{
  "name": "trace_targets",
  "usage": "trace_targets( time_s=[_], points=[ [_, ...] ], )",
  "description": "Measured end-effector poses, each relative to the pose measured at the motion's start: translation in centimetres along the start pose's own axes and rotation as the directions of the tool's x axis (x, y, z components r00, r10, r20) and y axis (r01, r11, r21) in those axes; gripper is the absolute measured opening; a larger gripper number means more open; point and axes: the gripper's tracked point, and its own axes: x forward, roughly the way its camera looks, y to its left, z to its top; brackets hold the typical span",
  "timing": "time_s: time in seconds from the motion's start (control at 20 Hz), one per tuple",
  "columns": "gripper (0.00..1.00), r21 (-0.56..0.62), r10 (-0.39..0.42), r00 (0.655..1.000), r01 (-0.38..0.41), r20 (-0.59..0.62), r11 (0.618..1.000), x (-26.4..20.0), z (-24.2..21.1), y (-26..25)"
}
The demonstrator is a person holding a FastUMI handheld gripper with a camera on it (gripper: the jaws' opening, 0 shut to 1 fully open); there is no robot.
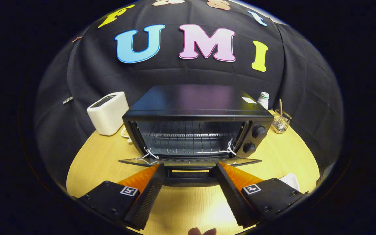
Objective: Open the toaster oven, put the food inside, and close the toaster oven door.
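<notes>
Toaster oven [197, 114] door [189, 161] down, handle part-hidden — hand-held gripper [190, 168] spread wide, empty.

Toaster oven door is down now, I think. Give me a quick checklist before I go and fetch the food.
1. Door fully open: ok. The door of the toaster oven lies flat, its handle between the fingertips.
2. Gripper free of the handle: ok. The fingers are spread, one at each end of the handle, not pressing on it.
3. Rack in place and bare: ok.
4. Gripper carrying nothing: ok.
5. Food located: cannot tell. A white thing peeks out past the right finger; what it is stays unclear.
6. Toaster and bottle out of the door's way: ok.
</notes>
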Motion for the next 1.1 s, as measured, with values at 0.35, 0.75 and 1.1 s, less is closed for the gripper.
trace_targets(
  time_s=[0.35, 0.75, 1.1],
  points=[
    [1.00, -0.002, 0.007, 0.983, -0.008, -0.181, 1.000, 0.2, -7.6, -0.3],
    [1.00, -0.054, 0.081, 0.962, -0.098, -0.262, 0.994, -1.8, -10.4, -1.4],
    [1.00, -0.038, 0.143, 0.970, -0.153, -0.194, 0.987, -6.0, -6.4, -7.4]
  ],
)
